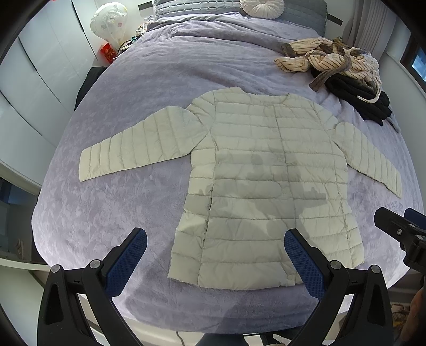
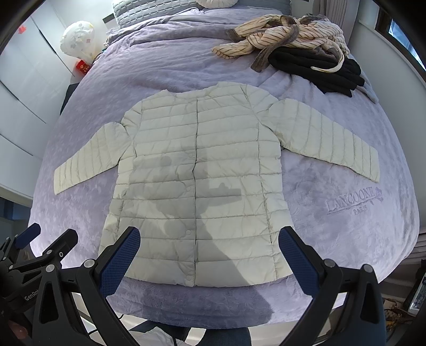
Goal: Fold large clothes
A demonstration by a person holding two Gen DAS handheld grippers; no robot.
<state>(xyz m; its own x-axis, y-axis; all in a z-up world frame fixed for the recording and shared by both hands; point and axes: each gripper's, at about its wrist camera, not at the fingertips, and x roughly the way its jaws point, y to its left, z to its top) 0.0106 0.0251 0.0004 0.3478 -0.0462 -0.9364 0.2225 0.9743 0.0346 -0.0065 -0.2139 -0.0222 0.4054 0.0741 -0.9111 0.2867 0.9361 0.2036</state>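
A pale quilted puffer jacket (image 1: 255, 170) lies flat, front up and buttoned, on a lavender bedspread (image 1: 111, 213), with both sleeves spread out to the sides. It also shows in the right wrist view (image 2: 197, 173). My left gripper (image 1: 215, 255) is open and empty, held above the jacket's hem near its left part. My right gripper (image 2: 210, 255) is open and empty, held above the hem's middle. Each gripper shows at the edge of the other's view: the right one (image 1: 399, 229) and the left one (image 2: 45, 239).
A heap of striped and black clothes (image 1: 338, 71) lies at the bed's far right, also in the right wrist view (image 2: 298, 45). Pillows (image 1: 202, 8) are at the head. White wardrobes (image 1: 40, 79) stand left. The bed's near edge (image 2: 199, 322) is just below the grippers.
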